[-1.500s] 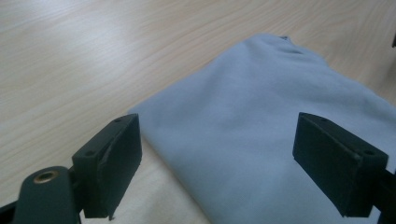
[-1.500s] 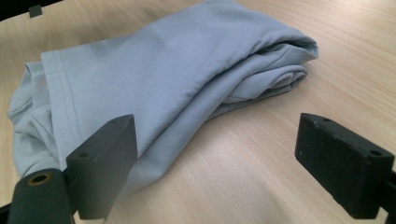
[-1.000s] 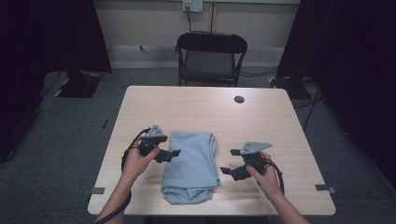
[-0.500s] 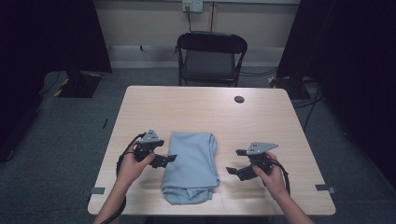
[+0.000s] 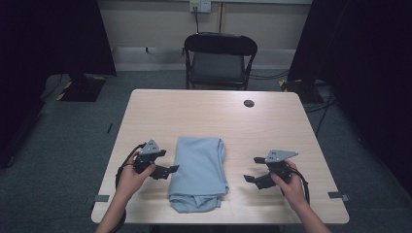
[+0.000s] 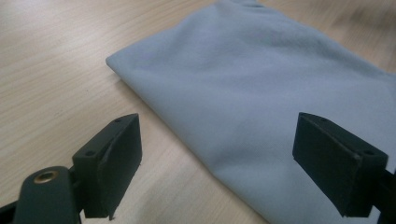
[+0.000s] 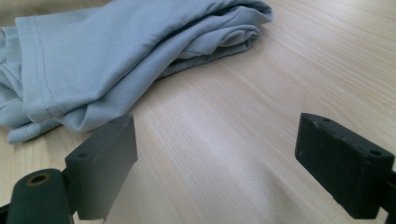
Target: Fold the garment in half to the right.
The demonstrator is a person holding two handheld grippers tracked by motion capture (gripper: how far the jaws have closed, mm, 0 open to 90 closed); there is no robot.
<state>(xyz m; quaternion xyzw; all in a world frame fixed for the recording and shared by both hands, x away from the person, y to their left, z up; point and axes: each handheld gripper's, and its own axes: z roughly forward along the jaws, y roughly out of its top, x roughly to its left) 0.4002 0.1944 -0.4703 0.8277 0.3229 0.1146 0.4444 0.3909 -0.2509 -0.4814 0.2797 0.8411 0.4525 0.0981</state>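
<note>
A folded light-blue garment (image 5: 199, 172) lies on the wooden table (image 5: 209, 116) near its front edge. My left gripper (image 5: 171, 170) is just left of it, open, its jaws pointing at the cloth's left edge. In the left gripper view the garment (image 6: 261, 88) spreads beyond the wide-apart jaws, nothing between the pads. My right gripper (image 5: 253, 170) is off to the right of the cloth, open, with bare table between them. The right gripper view shows the garment's (image 7: 116, 51) bunched folded end ahead and to the left of empty jaws.
A small dark round object (image 5: 248, 103) sits on the table's far right part. A black folding chair (image 5: 219, 60) stands behind the table. Dark curtains flank both sides and cables run on the floor at the right.
Both hands have drawn outward from the garment: the left gripper slid left and toward the front, the right gripper slid right. The cloth has stayed put.
</note>
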